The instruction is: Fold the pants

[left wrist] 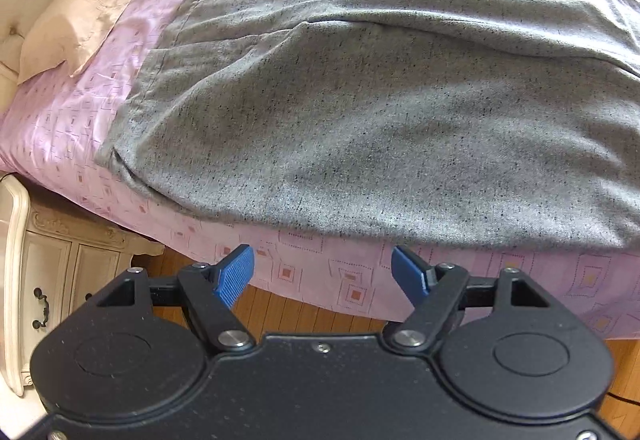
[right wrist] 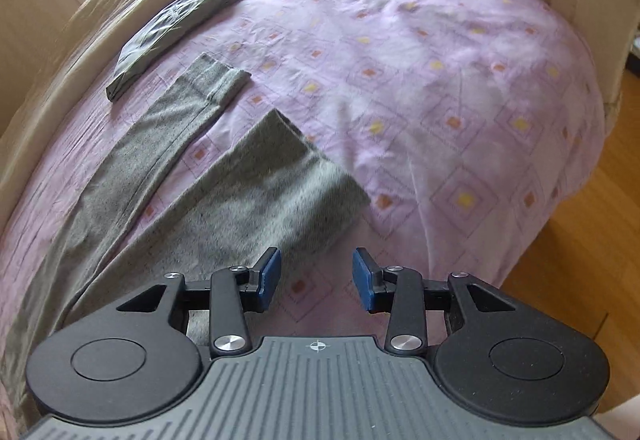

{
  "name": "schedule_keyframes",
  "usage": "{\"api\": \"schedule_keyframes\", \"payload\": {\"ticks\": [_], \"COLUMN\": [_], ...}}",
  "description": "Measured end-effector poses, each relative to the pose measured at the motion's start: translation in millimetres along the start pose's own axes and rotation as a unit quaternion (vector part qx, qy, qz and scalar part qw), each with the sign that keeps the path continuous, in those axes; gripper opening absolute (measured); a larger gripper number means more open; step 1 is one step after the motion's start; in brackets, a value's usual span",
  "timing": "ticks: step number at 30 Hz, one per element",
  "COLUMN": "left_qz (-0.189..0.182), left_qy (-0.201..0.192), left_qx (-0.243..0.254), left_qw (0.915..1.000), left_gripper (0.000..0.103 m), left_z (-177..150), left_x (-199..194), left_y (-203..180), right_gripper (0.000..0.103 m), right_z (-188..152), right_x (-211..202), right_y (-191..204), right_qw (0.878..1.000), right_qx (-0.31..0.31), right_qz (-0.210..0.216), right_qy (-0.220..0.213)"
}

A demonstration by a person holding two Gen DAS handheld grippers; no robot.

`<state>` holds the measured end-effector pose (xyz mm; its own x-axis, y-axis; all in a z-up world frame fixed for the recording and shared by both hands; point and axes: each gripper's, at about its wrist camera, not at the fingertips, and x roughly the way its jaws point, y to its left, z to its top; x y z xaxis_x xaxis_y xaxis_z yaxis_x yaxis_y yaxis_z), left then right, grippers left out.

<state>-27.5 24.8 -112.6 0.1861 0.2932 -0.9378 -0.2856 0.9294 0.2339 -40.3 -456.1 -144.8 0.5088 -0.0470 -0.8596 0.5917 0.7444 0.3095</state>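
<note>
1. While both my tools hover over the bed (right wrist: 440, 39), neither has hold of anything: the left tool (left wrist: 323, 272) is spread wide above the bed's near edge, and the right tool (right wrist: 316, 274) is partly apart, with only sheet between its pads.
2. Grey pants (left wrist: 360, 111) lie flat on the pink sheet; the wide upper part is just ahead of the left tool, and the two legs (right wrist: 256, 191) splay apart ahead of the right.
3. To fold well, I judge I should pinch the nearer leg's hem and the waist edge together, then lay one leg squarely over the other, seams matched and wrinkles smoothed.
4. No containers are in view. A darker folded garment (right wrist: 168, 27) lies well beyond the legs.
</note>
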Motion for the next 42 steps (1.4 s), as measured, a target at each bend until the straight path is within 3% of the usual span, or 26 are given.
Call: {"api": "schedule_keyframes", "payload": {"ticks": [10,15,18,21,25,26,28,29,36,42], "left_qz": [-0.008,-0.01,-0.012,-0.014,-0.021,-0.024,-0.034,-0.04,-0.081,-0.122], "left_qy": [-0.001,0.01,0.014,0.016,0.02,0.021,0.027,0.032,0.066,0.079], "left_qx": [-0.012,-0.028,-0.035,-0.039,-0.046,-0.05,-0.065,-0.074,-0.12,-0.146], "left_qw": [0.9999,0.9995,0.9992,0.999,0.9985,0.9983,0.9969,0.996,0.9872,0.9785], "left_gripper": [0.078,0.078,0.078,0.078,0.078,0.078,0.078,0.078,0.078,0.079], "left_z": [-2.8,-6.1,-7.6,-7.0,-2.4,-0.7,3.6,5.6,15.8,13.8], "left_x": [-1.8,5.6,9.3,12.1,16.9,18.4,23.1,26.3,46.8,56.7], "left_y": [2.5,7.4,9.2,10.2,12.3,13.2,16.3,17.8,21.8,13.9], "right_gripper": [0.041,0.041,0.041,0.042,0.042,0.041,0.01,0.003,0.003,0.003], "right_z": [0.5,5.5,3.6,1.7,0.3,-0.4,0.4,2.2,33.3,50.8], "right_x": [34.8,33.8,24.9,23.4,38.7,41.3,40.8,37.3,-13.1,-26.2], "right_y": [5.2,10.1,10.7,13.9,17.5,19.9,26.6,34.1,71.8,90.3], "right_qw": [0.998,0.995,0.993,0.993,0.993,0.993,0.994,0.995,0.995,0.993], "right_qx": [0.057,0.086,0.107,0.108,0.107,0.106,0.086,0.065,-0.031,-0.056], "right_qz": [-0.004,0.019,0.033,0.025,-0.008,-0.005,0.025,0.037,0.095,0.107], "right_qy": [0.029,0.051,0.042,0.031,0.051,0.058,0.064,0.064,0.007,0.004]}}
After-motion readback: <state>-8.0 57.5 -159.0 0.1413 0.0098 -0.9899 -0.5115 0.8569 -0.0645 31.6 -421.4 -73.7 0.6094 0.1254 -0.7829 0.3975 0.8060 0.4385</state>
